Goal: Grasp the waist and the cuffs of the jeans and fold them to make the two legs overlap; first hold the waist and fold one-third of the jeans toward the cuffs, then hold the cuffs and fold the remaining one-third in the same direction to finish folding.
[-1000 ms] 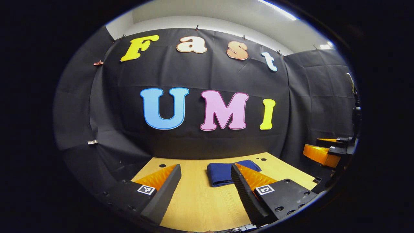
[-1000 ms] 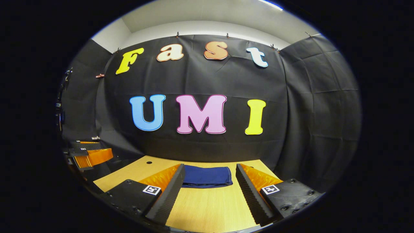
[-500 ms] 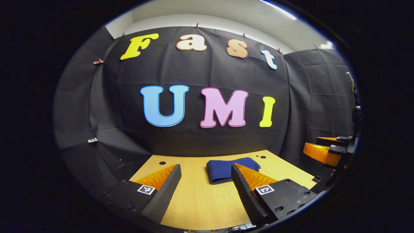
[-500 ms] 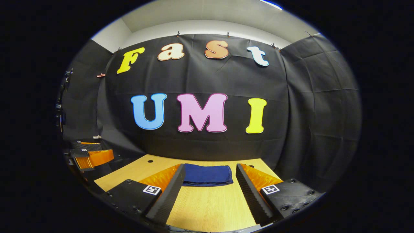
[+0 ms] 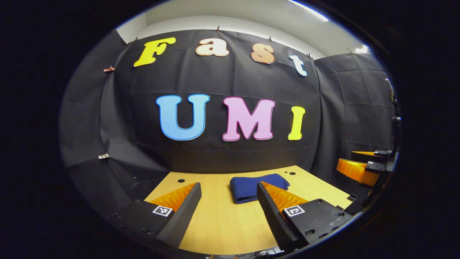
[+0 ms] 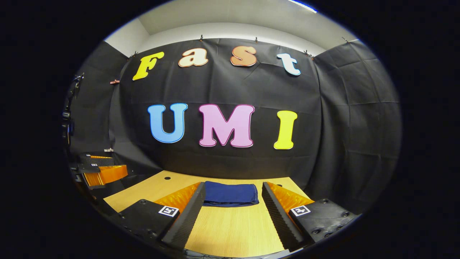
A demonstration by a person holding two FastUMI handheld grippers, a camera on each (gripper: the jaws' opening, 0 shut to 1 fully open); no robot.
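The jeans [image 6: 230, 194] lie on the wooden bench [image 6: 233, 230] as a compact, layered blue packet near the far edge, close to the black cloth wall. Judging by that shape, both third-folds look done and little or nothing is left beyond perhaps tidying the stack. The left hand-held gripper [image 5: 226, 205] is released, its fingers spread wide and holding nothing, well short of the jeans, which sit ahead and a bit to its right. The right hand-held gripper [image 6: 231, 210] is likewise released and empty, raised above the bench with the folded packet framed between its fingers farther off.
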